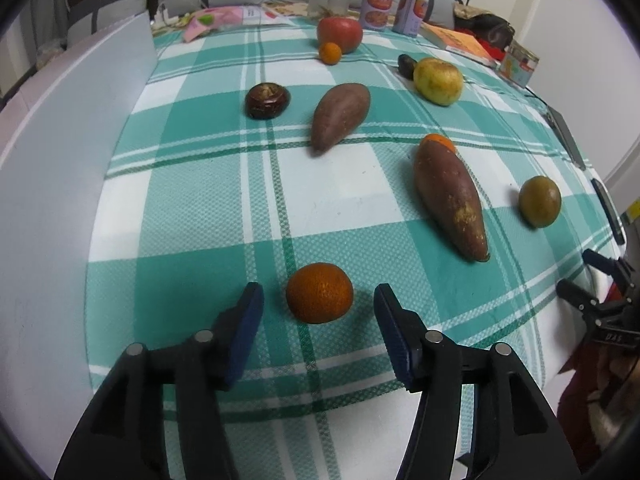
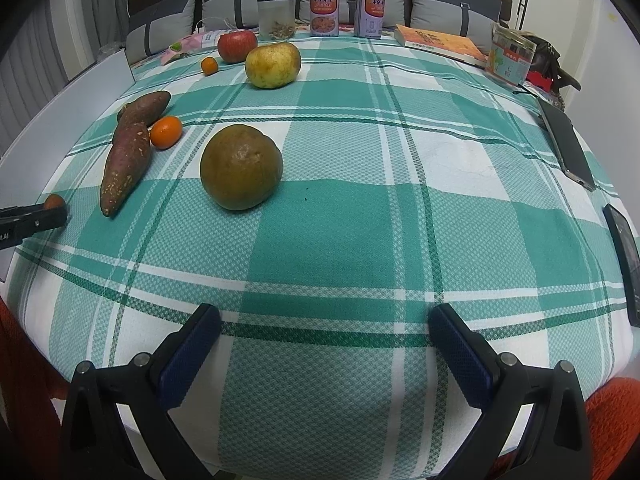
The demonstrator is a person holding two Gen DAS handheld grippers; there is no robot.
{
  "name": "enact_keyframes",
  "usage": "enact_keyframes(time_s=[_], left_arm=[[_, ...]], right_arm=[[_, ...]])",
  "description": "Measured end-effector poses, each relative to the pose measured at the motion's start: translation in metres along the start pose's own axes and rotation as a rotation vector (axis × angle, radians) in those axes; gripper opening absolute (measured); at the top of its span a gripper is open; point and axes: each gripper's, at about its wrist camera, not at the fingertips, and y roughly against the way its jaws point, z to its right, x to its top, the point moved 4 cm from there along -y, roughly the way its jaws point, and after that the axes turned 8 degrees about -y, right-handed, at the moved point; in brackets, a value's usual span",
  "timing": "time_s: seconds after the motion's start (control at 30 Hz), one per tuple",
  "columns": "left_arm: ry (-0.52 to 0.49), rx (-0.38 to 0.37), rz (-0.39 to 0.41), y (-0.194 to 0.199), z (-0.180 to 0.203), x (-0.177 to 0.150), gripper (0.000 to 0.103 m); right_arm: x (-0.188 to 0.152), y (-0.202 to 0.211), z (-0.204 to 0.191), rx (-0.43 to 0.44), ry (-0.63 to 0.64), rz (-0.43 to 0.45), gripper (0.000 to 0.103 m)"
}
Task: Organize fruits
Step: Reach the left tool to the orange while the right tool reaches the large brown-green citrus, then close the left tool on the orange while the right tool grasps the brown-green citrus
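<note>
In the left wrist view, the left gripper (image 1: 319, 334) hangs over the near part of the green-and-white checked tablecloth (image 1: 192, 208), its blue-padded jaws spread with clear gaps on both sides of the round orange tangerine (image 1: 319, 298), which lies on the cloth between them, untouched; every other place here is told from that tangerine. Beyond it and to the right lies the long reddish-brown sweet potato (image 1: 450, 200), with a second orange fruit (image 1: 440, 142) peeping from behind its far end; further right sits the dull olive-brown round fruit (image 1: 540, 201). Straight beyond the tangerine lies the shorter purple-brown sweet potato (image 1: 340, 116), the dark brown flattened fruit (image 1: 267, 100) to its left; far beyond stand the yellow-green pear-like fruit (image 1: 438, 81), the red apple (image 1: 340, 34) and a tiny orange kumquat (image 1: 330, 53).

In the right wrist view, the right gripper (image 2: 324, 354) shows its jaws spread wide with nothing between them, over bare cloth; the tangerine (image 2: 54, 201) peeps at the far left edge, the olive-brown fruit (image 2: 241, 167) well to its right.

Judging by this scatter, no grouping is visible yet: the fruits lie singly across the cloth, mixed with 2 sweet potatoes; nearly all the sorting appears to remain, and the tangerine looks like the piece in hand.
</note>
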Motion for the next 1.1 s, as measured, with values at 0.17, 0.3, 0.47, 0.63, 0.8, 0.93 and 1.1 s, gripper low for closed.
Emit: enact_keyframes(time_s=[0.17,0.3,0.47,0.63,0.8,0.93,1.1], left_arm=[[-0.030,0.021,0.003,-0.004,0.006,0.001,0.053],[-0.009,0.002,0.018,-0.005,0.002,0.005,0.030],[0.007,0.003,0.015,0.000,0.002,0.009,0.029],[0.083,-0.023,-0.015,0.009,-0.001,0.009,0.029],[0.108,-0.027,-0.027,0.025,-0.002,0.007,0.029],[0.151,-0.038,-0.011,0.048,-0.007,0.005,0.029],[0.146,0.052,0.058,0.092,-0.017,0.015,0.029]], right_arm=[[0.000,0.000,0.001,0.013,0.011,-0.022,0.103],[0.018,0.006,0.006,0.142,-0.012,-0.097,0.103],[0.071,0.011,-0.016,0.259,0.088,-0.151,0.100],[0.089,-0.021,-0.065,0.225,0.366,-0.259,0.083],[0.090,-0.042,-0.078,0.098,0.515,-0.328,0.049],[0.105,-0.016,-0.083,0.178,0.414,-0.332,0.049],[0.120,0.021,-0.123,0.335,0.352,-0.300,0.049]])
